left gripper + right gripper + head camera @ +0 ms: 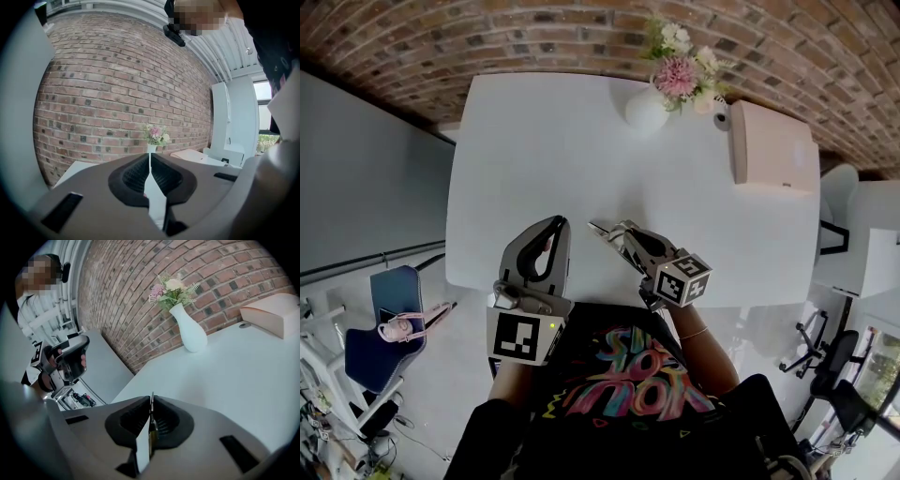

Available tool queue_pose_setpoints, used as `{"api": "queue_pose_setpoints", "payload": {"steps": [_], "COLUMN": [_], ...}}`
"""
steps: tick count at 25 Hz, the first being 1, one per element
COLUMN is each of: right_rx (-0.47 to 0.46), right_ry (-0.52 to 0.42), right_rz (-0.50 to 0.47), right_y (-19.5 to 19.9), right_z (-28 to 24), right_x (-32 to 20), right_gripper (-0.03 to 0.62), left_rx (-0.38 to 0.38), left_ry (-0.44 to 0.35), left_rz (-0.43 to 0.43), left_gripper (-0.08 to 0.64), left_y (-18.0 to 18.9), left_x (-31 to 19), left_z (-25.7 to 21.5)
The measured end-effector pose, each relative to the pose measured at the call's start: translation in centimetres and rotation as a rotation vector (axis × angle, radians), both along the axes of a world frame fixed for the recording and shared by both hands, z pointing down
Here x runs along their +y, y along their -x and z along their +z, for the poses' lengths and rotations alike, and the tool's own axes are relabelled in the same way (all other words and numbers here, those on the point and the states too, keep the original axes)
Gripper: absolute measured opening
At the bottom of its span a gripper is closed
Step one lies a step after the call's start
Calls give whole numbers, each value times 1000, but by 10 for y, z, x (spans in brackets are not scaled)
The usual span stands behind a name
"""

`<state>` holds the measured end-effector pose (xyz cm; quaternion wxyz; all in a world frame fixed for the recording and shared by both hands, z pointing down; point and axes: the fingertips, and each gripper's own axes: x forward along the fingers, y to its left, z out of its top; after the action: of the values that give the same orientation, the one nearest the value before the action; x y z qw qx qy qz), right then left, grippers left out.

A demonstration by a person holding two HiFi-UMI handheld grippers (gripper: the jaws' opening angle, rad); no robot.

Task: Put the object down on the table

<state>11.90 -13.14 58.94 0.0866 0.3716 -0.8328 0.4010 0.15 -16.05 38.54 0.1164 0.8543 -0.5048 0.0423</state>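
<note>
My right gripper (600, 229) hovers over the near part of the white table (581, 141), shut on a thin flat object (152, 423). Only the object's narrow edge shows between the pads, with a slim tip poking up past them; I cannot tell what it is. In the right gripper view, the right gripper (151, 404) is raised above the tabletop (225, 376). My left gripper (555, 225) sits just left of it, also over the near edge. The left gripper (150, 164) is shut, with nothing between its pads. It also shows in the right gripper view as the left gripper (70, 359), a hand around it.
A white vase of flowers (649, 105) stands at the table's far side against the brick wall, and a pale pink box (773, 145) lies to its right. A blue chair (380, 328) stands on the floor to the left, and office chairs (830, 361) to the right.
</note>
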Motion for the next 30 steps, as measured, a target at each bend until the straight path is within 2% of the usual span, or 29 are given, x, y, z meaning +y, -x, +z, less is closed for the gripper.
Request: {"api": "queue_pose_setpoints", "payload": {"steps": [5, 8, 18, 22, 30], "right_rx": [9, 6, 48, 43, 8], "right_ry": [39, 62, 110, 114, 124], "right_rz": [-16, -18, 13, 8, 25], "right_y": [8, 13, 7, 5, 3], "right_z": [12, 17, 34, 37, 36], "right_x": [4, 8, 11, 11, 13], "right_gripper": [40, 41, 58, 61, 80], "left_rx": [-1, -38, -36, -19, -46], "left_ry": [9, 15, 5, 12, 8], "left_rz": [-7, 15, 42, 24, 57], "left_gripper": [32, 32, 32, 31, 32], "left_y": [5, 10, 12, 13, 8], "left_x": [6, 11, 15, 15, 18], "left_z": [3, 9, 6, 6, 8]}}
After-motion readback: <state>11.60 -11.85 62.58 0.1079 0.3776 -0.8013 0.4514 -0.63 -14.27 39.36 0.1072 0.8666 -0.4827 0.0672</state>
